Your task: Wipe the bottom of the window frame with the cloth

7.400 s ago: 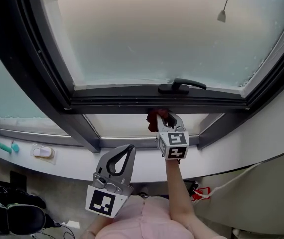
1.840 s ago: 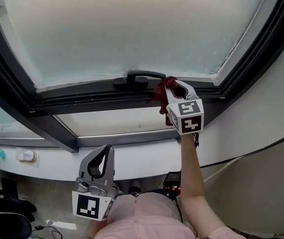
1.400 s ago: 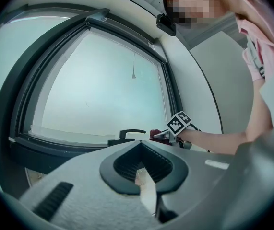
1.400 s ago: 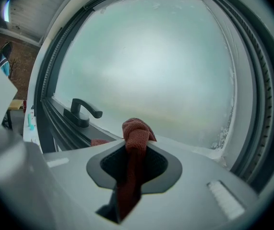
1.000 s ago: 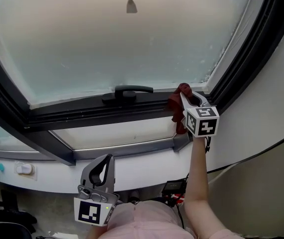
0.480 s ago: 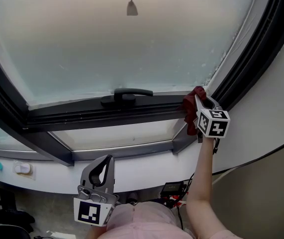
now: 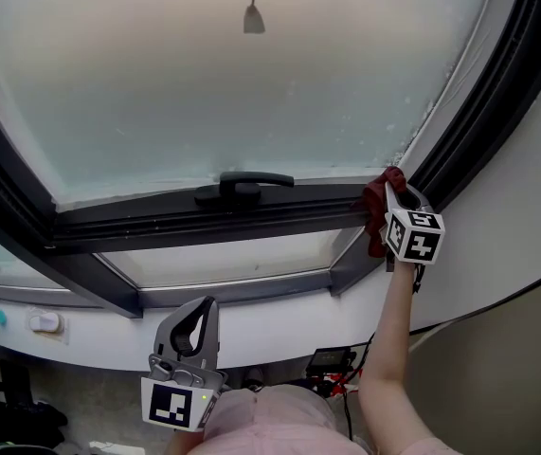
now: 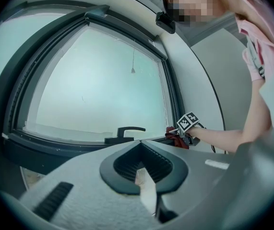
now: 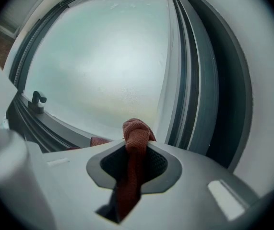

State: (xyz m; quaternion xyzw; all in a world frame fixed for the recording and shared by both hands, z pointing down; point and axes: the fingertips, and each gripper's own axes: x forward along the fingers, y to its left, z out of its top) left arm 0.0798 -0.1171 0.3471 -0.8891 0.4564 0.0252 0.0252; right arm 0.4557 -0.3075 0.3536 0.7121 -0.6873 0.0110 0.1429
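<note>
My right gripper (image 7: pixel 393 191) is shut on a dark red cloth (image 7: pixel 377 207), pressed against the bottom rail of the dark window frame (image 7: pixel 156 220) at its right corner. In the right gripper view the cloth (image 9: pixel 135 143) bunches up between the jaws, just short of the frame's right upright (image 9: pixel 194 80). The right gripper (image 8: pixel 180 131) and cloth (image 8: pixel 177 139) also show small in the left gripper view. My left gripper (image 7: pixel 194 325) hangs low near my body, shut with nothing in it.
A black window handle (image 7: pixel 240 184) sits on the bottom rail left of the cloth. A pull cord weight (image 7: pixel 254 19) hangs before the frosted pane. Below runs a white sill (image 7: pixel 279 316) with a small white item (image 7: pixel 43 321) at the left.
My right gripper has slid the cloth rightward along the bottom rail, from under the handle to the frame's right corner. The left gripper has stayed low and still.
</note>
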